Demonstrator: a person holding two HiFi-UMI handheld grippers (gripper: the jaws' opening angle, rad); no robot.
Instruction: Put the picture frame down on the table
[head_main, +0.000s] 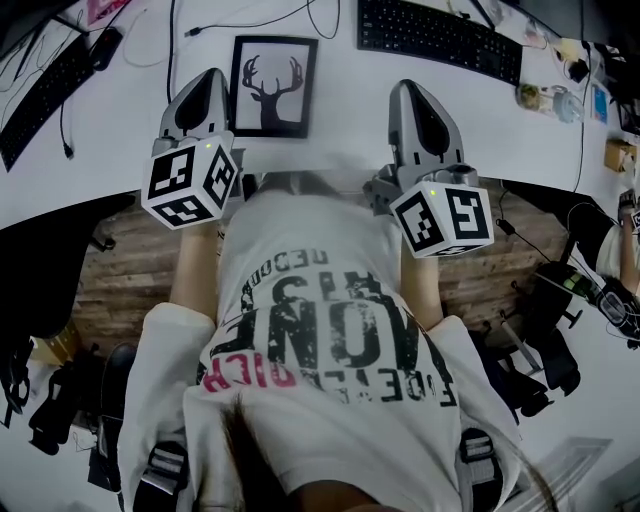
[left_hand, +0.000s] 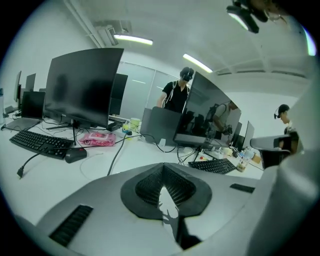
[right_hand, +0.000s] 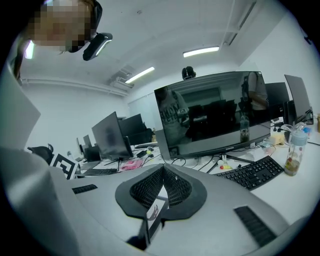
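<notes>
The picture frame (head_main: 273, 85) is lying flat on the surface (head_main: 345, 105). The left tool (head_main: 210, 80) and right tool (head_main: 410, 92) are both clenching shut, holding nothing. I think the 2 should be lifting away slowly, without bumping it.

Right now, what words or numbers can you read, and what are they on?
"ONE", probably: big letters on the person's shirt; its other print is too creased to read.
Monitor label: too small.
Keyboard keys: too small.
Marker cubes: square patterns only, no letters.
Picture frame: a deer, no words.
</notes>
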